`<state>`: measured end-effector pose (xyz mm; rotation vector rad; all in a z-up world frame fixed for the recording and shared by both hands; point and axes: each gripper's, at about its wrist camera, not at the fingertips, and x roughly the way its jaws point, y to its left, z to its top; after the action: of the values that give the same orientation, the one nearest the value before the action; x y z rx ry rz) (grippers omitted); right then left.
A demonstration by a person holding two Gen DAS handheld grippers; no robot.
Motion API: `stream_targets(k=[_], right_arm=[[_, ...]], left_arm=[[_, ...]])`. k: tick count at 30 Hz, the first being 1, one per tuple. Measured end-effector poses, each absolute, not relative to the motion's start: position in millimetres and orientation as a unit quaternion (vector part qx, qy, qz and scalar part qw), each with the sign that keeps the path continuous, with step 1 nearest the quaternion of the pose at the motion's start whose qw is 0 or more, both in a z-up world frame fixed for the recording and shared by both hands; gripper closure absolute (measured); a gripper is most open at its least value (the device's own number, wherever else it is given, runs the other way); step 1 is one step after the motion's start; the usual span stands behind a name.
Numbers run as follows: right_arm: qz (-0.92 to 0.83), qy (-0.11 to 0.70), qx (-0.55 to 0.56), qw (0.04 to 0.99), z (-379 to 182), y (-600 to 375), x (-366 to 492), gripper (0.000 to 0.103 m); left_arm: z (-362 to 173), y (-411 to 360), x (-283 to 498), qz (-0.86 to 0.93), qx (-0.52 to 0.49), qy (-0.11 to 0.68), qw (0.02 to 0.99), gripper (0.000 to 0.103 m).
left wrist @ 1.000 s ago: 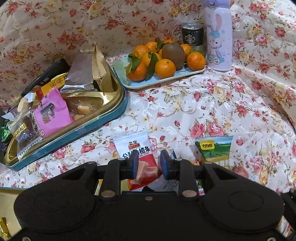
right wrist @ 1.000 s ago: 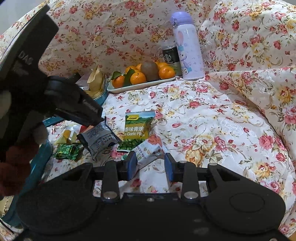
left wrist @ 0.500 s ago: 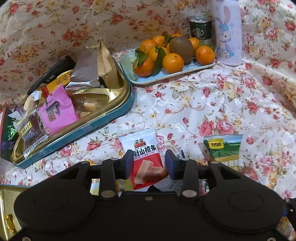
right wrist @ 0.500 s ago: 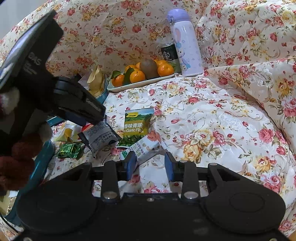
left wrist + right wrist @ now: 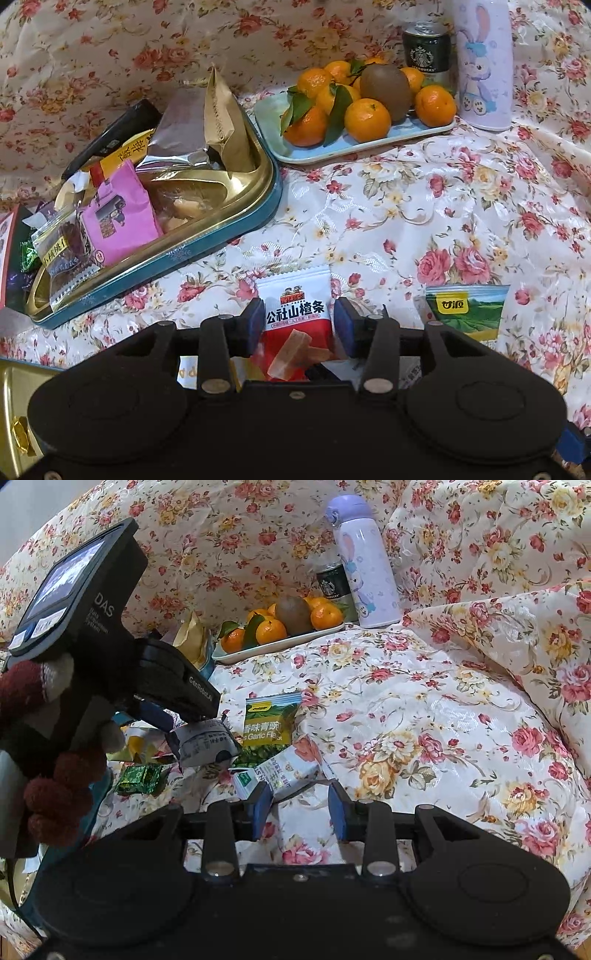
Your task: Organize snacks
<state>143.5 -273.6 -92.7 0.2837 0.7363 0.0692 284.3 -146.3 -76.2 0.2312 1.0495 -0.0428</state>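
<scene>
Left gripper (image 5: pixel 299 325) spread wide around the red-and-white hawthorn strip packet (image 5: pixel 295 317), blue pads either side, contact not clear. Packet lying on the floral cloth (image 5: pixel 424 206), near the gold-lined teal tin (image 5: pixel 236 221) stuffed with snacks. Right gripper (image 5: pixel 300 809) also wide open, gripping nothing, hovering by a white packet (image 5: pixel 284 771), green garlic pea bag (image 5: pixel 269 720) just beyond.

The floral cloth (image 5: pixel 424 206) has a woven, faintly shiny satin look. The tin tray (image 5: pixel 236 210) is glossy gold metal inside with a teal painted rim. The hawthorn packet (image 5: pixel 295 314) and green pea packet (image 5: pixel 271 720) are shiny plastic film. The left hand-held gripper (image 5: pixel 299 326) is matt black plastic with blue pads (image 5: pixel 255 321). The bottle (image 5: pixel 365 565) looks smooth and glossy.
</scene>
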Motion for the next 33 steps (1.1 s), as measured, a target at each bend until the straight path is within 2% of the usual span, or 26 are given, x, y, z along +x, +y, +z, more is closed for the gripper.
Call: stream_targets(k=[1, 2, 4, 12, 13, 15, 16, 22, 29, 33], right_arm=[[0.033, 0.359, 0.139, 0.922, -93, -274, 144, 0.068], [0.033, 0.359, 0.138, 0.922, -93, -274, 143, 0.068], [0.033, 0.359, 0.139, 0.922, -93, -274, 143, 0.068], [0.021, 0.363, 0.134, 0.922, -93, -277, 138, 0.068], [0.02, 0.364, 0.135, 0.922, -93, -277, 138, 0.068], [0.017, 0.365, 0.135, 0.921, -92, -277, 137, 0.068], [0.015, 0.367, 0.136, 0.92, -92, -277, 136, 0.068], [0.005, 0.371, 0.137, 0.918, -90, -276, 127, 0.067], [0.011, 0.37, 0.172, 0.913, -84, -282, 123, 0.067], [0.036, 0.376, 0.227, 0.898, -81, -284, 134, 0.061]], left_arm=[[-76, -146, 286, -0.019, 0.108, 0.504, 0.857, 0.051], [-75, -146, 287, -0.02, 0.103, 0.507, 0.855, 0.057], [-73, -143, 290, -0.031, 0.078, 0.515, 0.853, 0.061], [-44, -138, 271, -0.039, 0.035, 0.487, 0.872, 0.063], [-37, -135, 267, -0.041, 0.023, 0.483, 0.874, 0.066], [-26, -130, 260, -0.046, -0.004, 0.48, 0.876, 0.081], [-20, -127, 256, -0.05, -0.018, 0.48, 0.876, 0.083], [3, -117, 218, -0.068, -0.043, 0.466, 0.881, 0.083], [-7, -102, 177, -0.058, -0.03, 0.469, 0.881, 0.082], [-18, -94, 161, -0.061, -0.036, 0.48, 0.875, 0.082]])
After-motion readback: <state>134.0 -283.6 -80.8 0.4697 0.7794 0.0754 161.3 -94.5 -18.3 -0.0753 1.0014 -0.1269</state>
